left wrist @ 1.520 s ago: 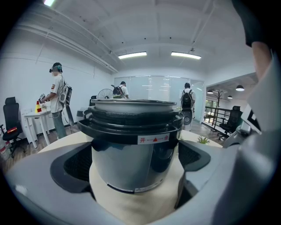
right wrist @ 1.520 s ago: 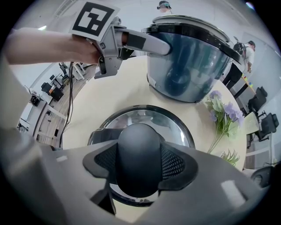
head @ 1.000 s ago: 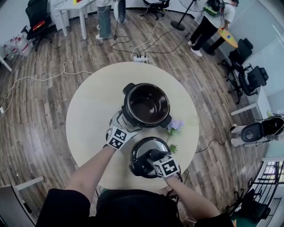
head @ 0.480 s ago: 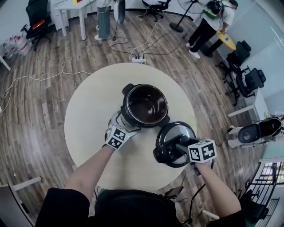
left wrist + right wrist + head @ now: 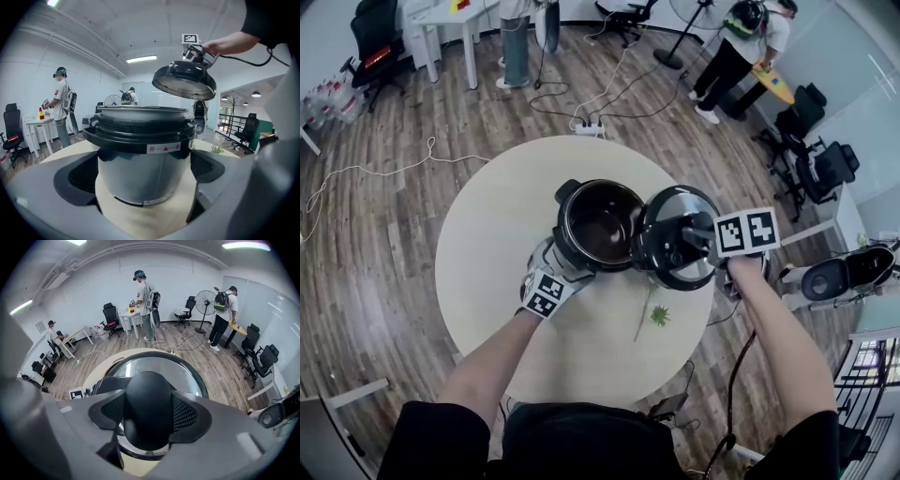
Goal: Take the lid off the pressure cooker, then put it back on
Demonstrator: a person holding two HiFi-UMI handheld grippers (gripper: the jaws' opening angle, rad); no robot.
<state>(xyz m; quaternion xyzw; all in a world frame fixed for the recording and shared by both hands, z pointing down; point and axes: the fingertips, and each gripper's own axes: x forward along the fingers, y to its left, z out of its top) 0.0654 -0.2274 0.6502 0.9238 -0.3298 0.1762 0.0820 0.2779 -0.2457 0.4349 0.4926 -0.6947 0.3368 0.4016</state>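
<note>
The pressure cooker (image 5: pixel 598 225) stands open on the round table (image 5: pixel 487 272), its dark inner pot showing. My left gripper (image 5: pixel 555 272) is at its near left side; in the left gripper view the steel cooker body (image 5: pixel 140 164) sits between both pads, which touch its wall. My right gripper (image 5: pixel 692 239) is shut on the black handle (image 5: pixel 147 408) of the lid (image 5: pixel 675 239). The lid hangs tilted in the air, just right of the cooker's rim and above it. From the left gripper view the lid (image 5: pixel 184 82) floats over the pot's right edge.
A green plant sprig (image 5: pixel 659 316) lies on the table near the front right. Cables and a power strip (image 5: pixel 588 129) run over the wooden floor behind the table. Another cooker (image 5: pixel 839 277) sits on the floor at the right. People and office chairs stand at the back.
My right gripper has lifted the lid from the table's front, swung it right, then up and away to the cooker's right rim. The left gripper and cooker stayed still.
</note>
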